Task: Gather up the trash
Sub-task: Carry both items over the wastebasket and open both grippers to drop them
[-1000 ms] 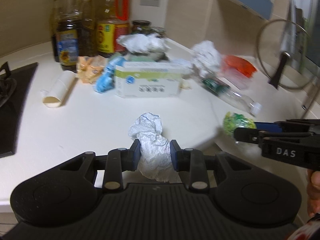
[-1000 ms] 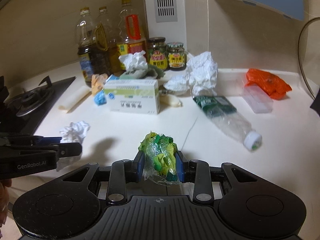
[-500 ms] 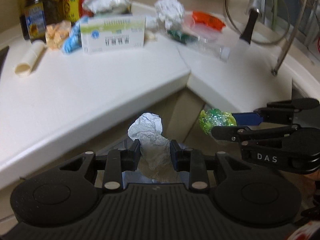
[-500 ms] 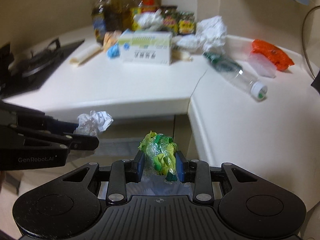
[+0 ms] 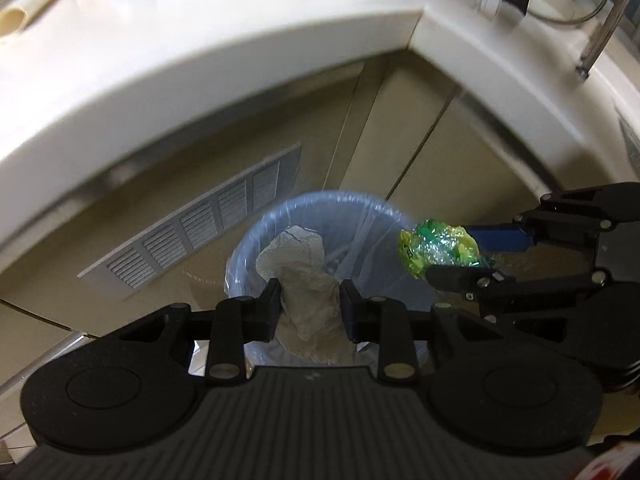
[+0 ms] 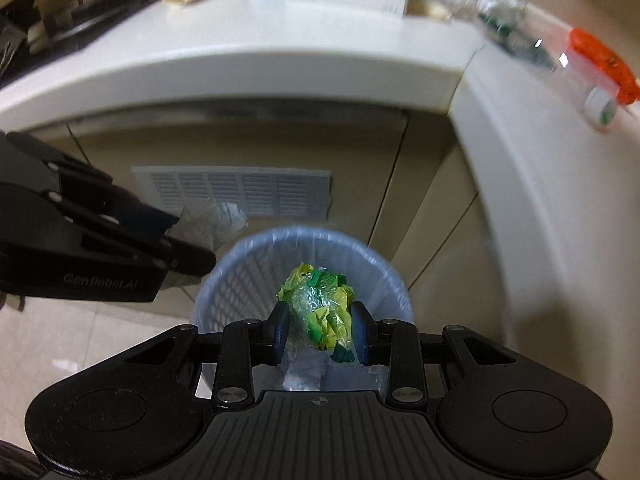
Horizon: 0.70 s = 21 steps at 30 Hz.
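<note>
Above the lined waste basket point(image 6: 256, 276), the left gripper point(image 5: 310, 308) clamps a crumpled white tissue point(image 5: 304, 276); the right gripper point(image 6: 319, 330) clamps a green-yellow wrapper point(image 6: 318, 308). Step: disposal. Next: release both, apparently already over the rim; blur limits certainty.

both tools point(image 5: 308, 306) lowered from counter point(image 5: 200, 40), now over bin point(image 6: 248, 272)
</note>
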Motion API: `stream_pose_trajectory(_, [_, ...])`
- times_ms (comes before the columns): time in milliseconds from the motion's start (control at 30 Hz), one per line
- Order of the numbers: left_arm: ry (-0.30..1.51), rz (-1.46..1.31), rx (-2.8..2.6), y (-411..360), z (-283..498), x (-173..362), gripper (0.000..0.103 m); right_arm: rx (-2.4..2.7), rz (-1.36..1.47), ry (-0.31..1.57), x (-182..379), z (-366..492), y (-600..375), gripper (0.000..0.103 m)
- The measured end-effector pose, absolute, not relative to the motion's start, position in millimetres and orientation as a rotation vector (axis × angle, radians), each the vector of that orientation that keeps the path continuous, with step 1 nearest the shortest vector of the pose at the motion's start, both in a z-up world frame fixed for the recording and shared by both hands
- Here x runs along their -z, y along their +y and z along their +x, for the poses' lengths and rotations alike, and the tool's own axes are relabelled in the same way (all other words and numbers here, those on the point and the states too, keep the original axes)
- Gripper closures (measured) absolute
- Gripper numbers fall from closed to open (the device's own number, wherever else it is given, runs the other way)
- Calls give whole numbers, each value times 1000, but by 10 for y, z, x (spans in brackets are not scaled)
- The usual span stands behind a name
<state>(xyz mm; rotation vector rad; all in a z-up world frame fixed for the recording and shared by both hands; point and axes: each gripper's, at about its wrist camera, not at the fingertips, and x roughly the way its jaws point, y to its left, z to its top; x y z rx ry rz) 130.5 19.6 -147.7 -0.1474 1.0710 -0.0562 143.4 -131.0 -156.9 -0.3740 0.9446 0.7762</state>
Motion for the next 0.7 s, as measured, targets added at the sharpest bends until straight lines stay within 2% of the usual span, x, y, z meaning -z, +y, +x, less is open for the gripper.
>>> stream_pose_trajectory(333, [1155, -150, 68, 249, 1397, 1861, 75, -752, -373, 1043, 1993, 1547, -1256, 70])
stream_pose_trajectory(700, [1167, -149, 75, 229, 1475, 1910, 75, -733, -364, 1064, 2065, 1644, -1275, 70])
